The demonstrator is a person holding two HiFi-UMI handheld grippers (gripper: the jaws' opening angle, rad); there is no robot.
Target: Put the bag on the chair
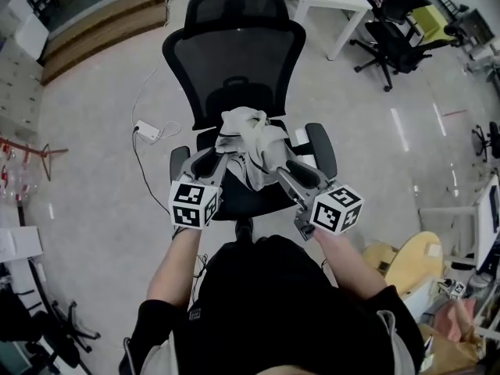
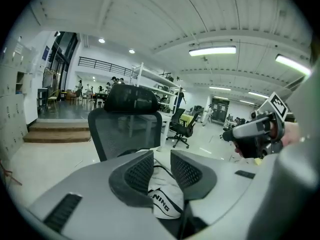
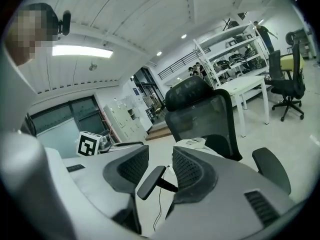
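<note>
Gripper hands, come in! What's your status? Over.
Left gripper open, empty. Right gripper open, empty. Bag lying on chair. Nothing in the way. Over.

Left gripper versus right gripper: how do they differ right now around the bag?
The left gripper frames the white bag in its jaw gap; the right gripper frames only a chair armrest and floor. Left jaws stand slightly narrower than right. Both are open, gripping nothing; the bag lies on the chair.
</note>
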